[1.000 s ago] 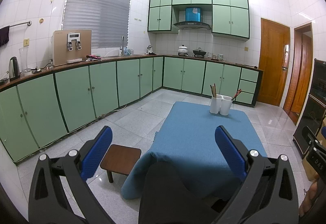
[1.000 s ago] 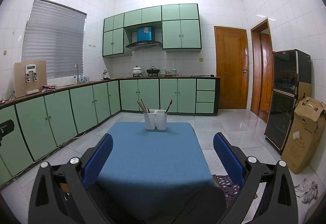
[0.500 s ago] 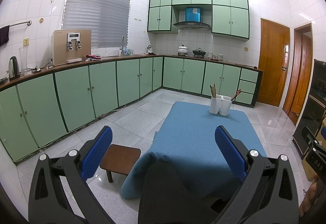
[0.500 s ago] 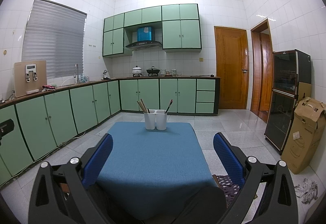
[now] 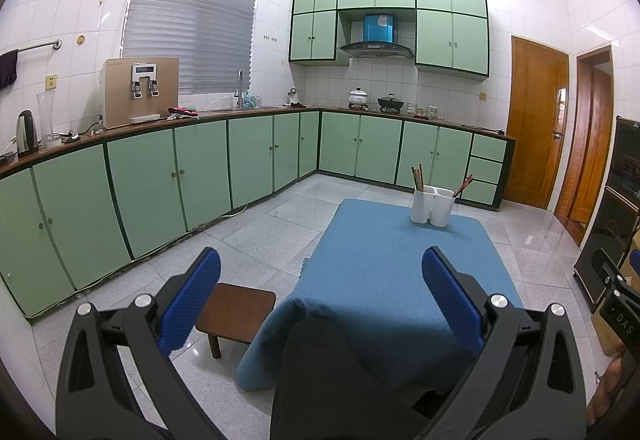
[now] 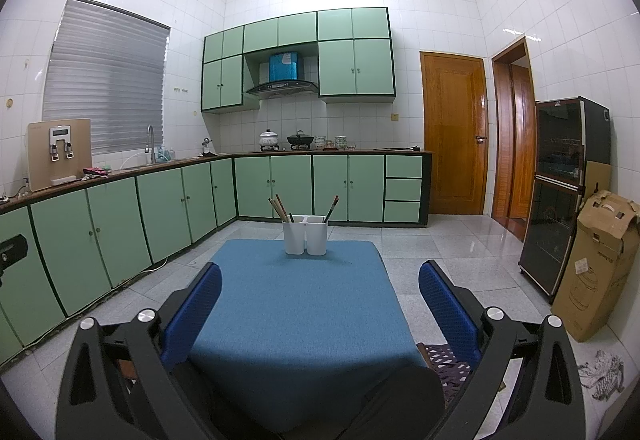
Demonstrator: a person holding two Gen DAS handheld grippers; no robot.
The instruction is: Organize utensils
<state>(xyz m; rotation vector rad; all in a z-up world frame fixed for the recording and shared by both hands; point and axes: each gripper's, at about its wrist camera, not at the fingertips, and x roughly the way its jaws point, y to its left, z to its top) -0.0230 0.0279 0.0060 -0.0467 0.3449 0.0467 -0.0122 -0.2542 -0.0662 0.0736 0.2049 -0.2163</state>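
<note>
The kitchen has green cabinets (image 6: 172, 208) along two walls and a grey tiled floor. In the middle stands a table with a blue cloth (image 6: 296, 304). A small brown stool (image 5: 236, 306) stands on the floor just beside the table's left edge. At the far end of the table is a white utensil holder (image 6: 305, 235) with two compartments; light wooden chopsticks (image 6: 277, 205) lean in the left compartment and darker chopsticks (image 6: 332, 206) in the right one. The left gripper (image 5: 320, 264) is wide open with nothing between its blue pads, above the near-left corner of the table. The right gripper (image 6: 320, 280) is also wide open and holds nothing, above the near edge.
</note>
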